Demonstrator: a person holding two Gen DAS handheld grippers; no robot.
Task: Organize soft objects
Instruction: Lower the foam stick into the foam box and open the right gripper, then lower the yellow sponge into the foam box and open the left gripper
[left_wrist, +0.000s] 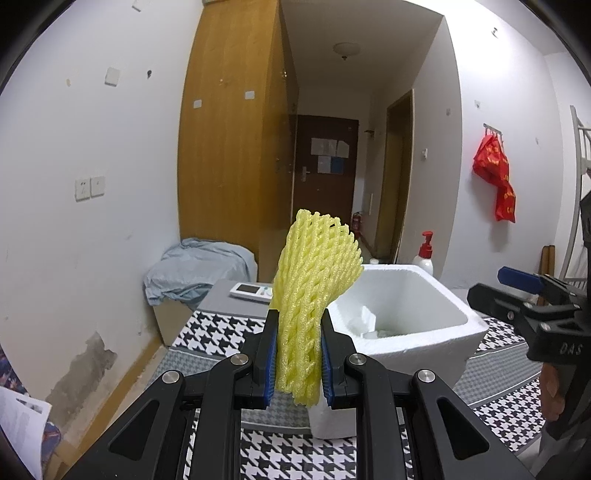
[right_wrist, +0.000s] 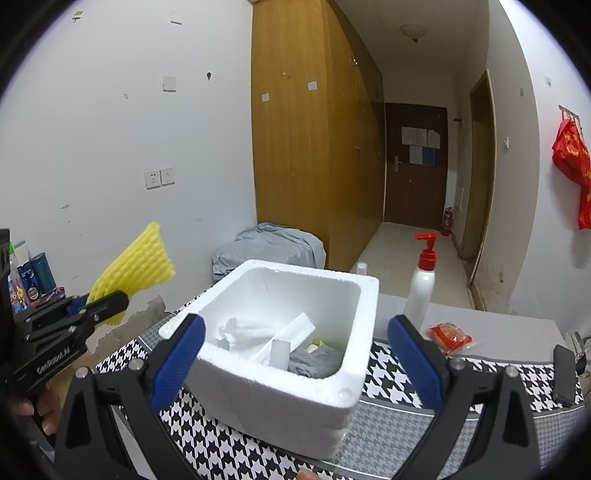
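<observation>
White foam box (right_wrist: 280, 387) — tissues (right_wrist: 243, 332), grey cloth (right_wrist: 317, 363)

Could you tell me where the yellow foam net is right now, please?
The yellow foam net is clamped upright in the left gripper, held above the houndstooth cloth, just left of the white foam box.

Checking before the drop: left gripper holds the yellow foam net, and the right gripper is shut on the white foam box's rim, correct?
Not quite. The left gripper does hold the yellow foam net, but the right gripper is open and holds nothing; the right wrist view shows its fingers clear of the white foam box.
</observation>
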